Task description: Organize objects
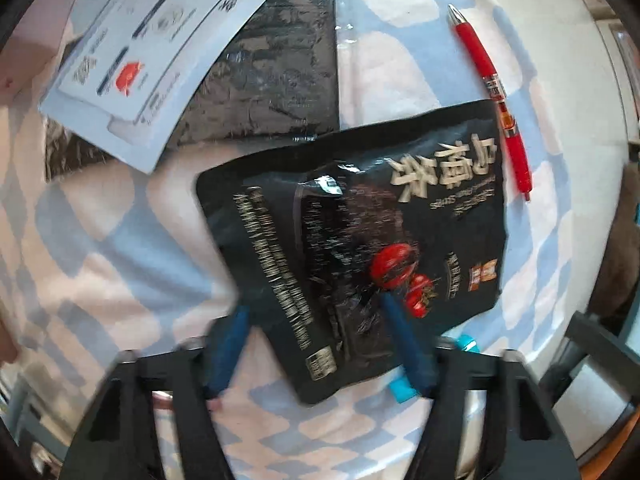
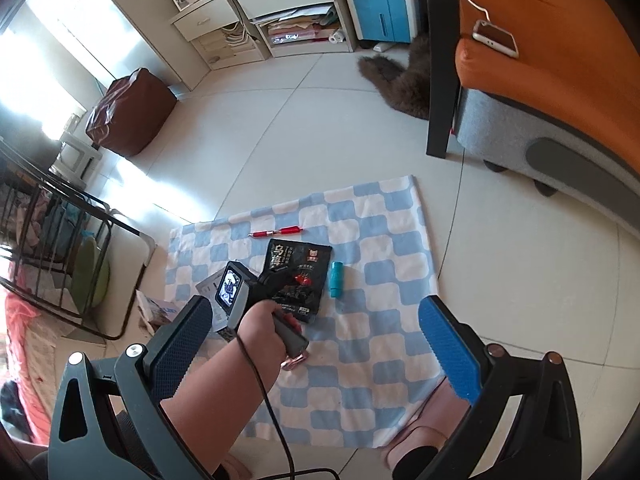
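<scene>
Black and glossy, the snack pouch (image 1: 356, 240) lies on the blue-checked cloth (image 1: 120, 260) spread on the floor, a red pen (image 1: 492, 92) just beside its top edge. My left gripper (image 1: 316, 316) has its jaws straddling the pouch's lower corner, one blue pad over it. My right gripper (image 2: 316, 332) hangs above, jaws wide apart and empty.

hidden: teal tube (image 1: 401, 389) mostly under black pouch (image 1: 360, 240) | blurred: left claw (image 1: 316, 320), card print (image 1: 132, 56)
</scene>
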The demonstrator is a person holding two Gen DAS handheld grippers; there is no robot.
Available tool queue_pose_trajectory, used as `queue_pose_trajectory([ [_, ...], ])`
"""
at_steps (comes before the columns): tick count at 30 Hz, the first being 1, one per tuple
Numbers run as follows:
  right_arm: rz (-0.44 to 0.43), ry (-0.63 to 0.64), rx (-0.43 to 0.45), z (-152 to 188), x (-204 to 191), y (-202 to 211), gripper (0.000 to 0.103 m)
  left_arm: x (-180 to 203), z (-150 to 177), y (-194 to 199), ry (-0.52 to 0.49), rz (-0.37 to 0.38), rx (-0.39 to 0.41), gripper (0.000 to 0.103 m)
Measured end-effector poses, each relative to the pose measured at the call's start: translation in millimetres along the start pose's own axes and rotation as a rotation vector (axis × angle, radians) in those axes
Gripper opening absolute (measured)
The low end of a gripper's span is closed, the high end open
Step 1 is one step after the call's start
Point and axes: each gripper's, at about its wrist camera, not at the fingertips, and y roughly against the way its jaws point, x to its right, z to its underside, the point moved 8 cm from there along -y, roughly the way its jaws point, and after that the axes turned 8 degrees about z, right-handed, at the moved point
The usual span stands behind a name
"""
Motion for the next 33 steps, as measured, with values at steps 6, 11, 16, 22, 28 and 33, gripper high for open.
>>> queue_pose_trajectory([
  [6, -0.027, -0.008, -0.014, 4.4, 0.0, 2.5, 0.103, 30.7, 7.6, 6.4, -0.050, 0.167, 0.019, 0.008],
  [11, -0.030, -0.012, 0.006, 1.6, 1.1, 8.7, 0.103, 18.6, 13.9, 13.3, -0.027, 0.287, 0.031, 0.006],
  [16, -0.019, -0.023, 0.013, -1.0, 6.4, 8.4, 0.103, 14.5, 15.3, 31.3, -0.075, 0.351, 0.062, 0.000],
  [22, -0.024, -0.037, 0.012, -3.7, 6.2, 6.0, 0.103, 8.5, -3.1, 65.1, -0.060, 0.470, 0.025, 0.000],
  [28, -0.058, -0.066, -0.009, -6.3, 2.1, -2.2, 0.103, 25.8, -5.6, 86.9, -0.144, 0.538, 0.018, 0.000],
  [33, -0.127, -0.175, -0.090, -1.4, 5.3, -20.2, 0.103, 17.7, -8.4, 137.1, -0.145, 0.589, 0.009, 0.000],
])
